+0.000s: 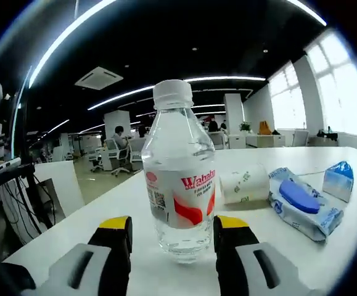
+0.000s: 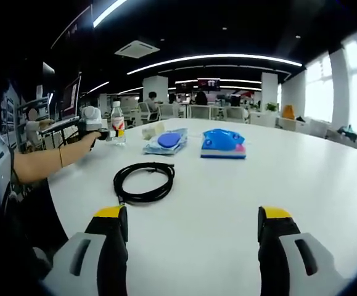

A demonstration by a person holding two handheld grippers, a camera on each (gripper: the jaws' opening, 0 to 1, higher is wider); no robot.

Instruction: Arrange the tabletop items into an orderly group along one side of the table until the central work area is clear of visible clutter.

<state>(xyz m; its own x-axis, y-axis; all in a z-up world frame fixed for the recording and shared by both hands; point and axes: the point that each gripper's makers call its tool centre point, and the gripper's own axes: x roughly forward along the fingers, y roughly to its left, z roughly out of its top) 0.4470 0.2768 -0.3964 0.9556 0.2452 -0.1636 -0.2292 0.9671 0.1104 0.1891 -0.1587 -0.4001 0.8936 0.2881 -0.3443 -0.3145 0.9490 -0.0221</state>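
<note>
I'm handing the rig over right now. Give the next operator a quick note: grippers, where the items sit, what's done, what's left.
Left gripper: jaws on either side of the upright water bottle near the table edge; whether they grip it is unclear.
Right gripper: open, empty, over bare table.
Items: paper roll and blue-lidded wipes pack lie beside the bottle; blue packet next along.
Done: those four look roughly grouped.
Left: the coiled black cable lies apart, nearer the right gripper; probably move it to the group.
</note>
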